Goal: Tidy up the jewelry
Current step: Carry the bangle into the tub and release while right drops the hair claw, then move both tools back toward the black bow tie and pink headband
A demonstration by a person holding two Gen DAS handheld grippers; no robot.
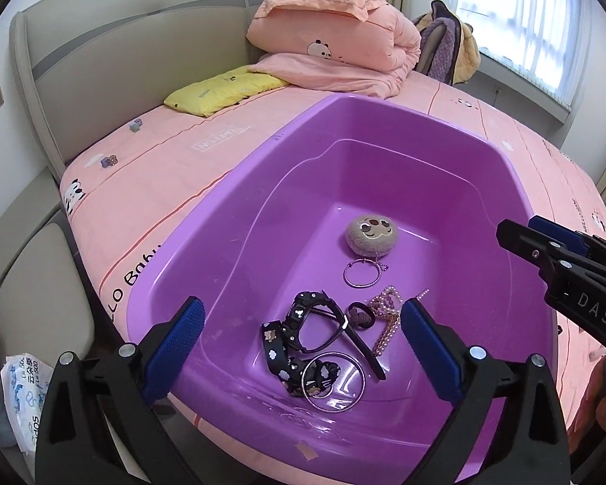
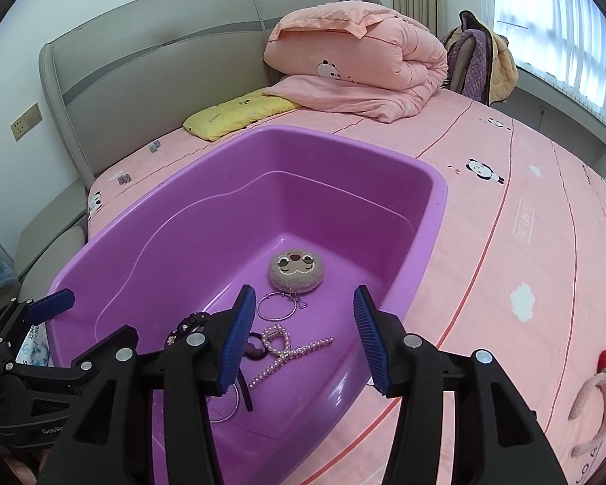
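A purple plastic tub (image 1: 222,242) (image 2: 141,250) sits on the pink bed. On its floor lie a round plush charm (image 1: 371,232) (image 2: 296,268), a thin silver bangle (image 1: 345,275) (image 2: 258,308), a pearl hair claw with a pearl strand (image 1: 386,311) (image 2: 278,341), black glasses (image 1: 355,339), and a black flowered ribbon (image 1: 276,347). My left gripper (image 1: 301,309) hangs open over the tub's near end, nothing between its pads. My right gripper (image 2: 303,291) is open above the pearls and bangle, holding nothing. It also shows at the right edge of the left wrist view.
A pink headband with a strawberry (image 2: 594,400) lies on the sheet to the right of the tub. Folded pink quilt (image 2: 355,60) and yellow pillow (image 2: 238,113) lie by the grey headboard. A tissue pack (image 1: 24,388) sits beyond the bed's left edge.
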